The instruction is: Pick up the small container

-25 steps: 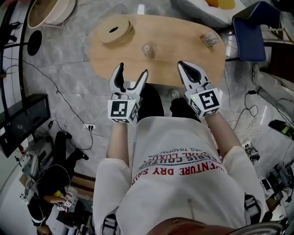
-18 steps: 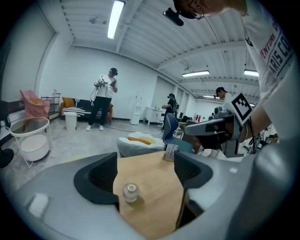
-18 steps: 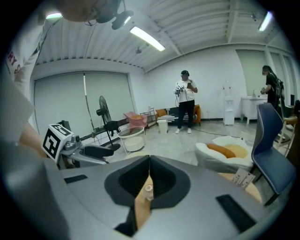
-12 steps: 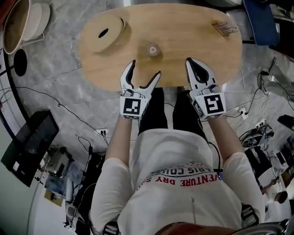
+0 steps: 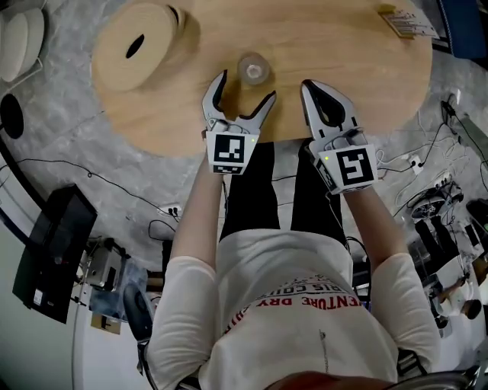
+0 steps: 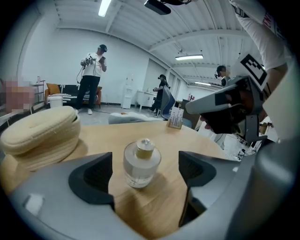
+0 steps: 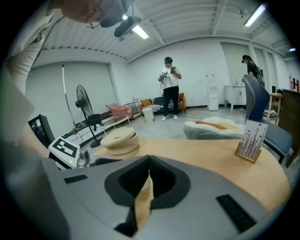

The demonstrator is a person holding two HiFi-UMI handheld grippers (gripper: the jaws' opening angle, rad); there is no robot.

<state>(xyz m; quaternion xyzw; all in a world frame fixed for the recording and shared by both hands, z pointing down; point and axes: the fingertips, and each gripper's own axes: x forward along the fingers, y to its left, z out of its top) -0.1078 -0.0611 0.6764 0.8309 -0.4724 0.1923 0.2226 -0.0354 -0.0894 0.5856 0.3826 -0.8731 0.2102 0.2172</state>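
The small container [image 5: 253, 68], a clear round jar with a tan cap, stands upright on the oval wooden table [image 5: 358, 68]. My left gripper [image 5: 244, 90] sits just in front of it, and its jaws are opening. In the left gripper view the jar [image 6: 142, 163] stands in the gap at the tips of the left gripper [image 6: 146, 174], with neither pad touching it. My right gripper [image 5: 328, 97] hovers over the table's near edge, to the right of the jar. In its own view the right gripper [image 7: 149, 180] is shut with nothing in it.
A beige round cushion with a centre hole [image 5: 141, 46] lies on the table's left end, also visible in the left gripper view [image 6: 40, 133]. A card stand [image 5: 408, 21] sits at the far right. Cables and equipment cover the floor. People stand in the room behind.
Both grippers have moved forward over the table. The left gripper has closed in on the jar, and its jaws have spread wider. The right gripper stays shut.
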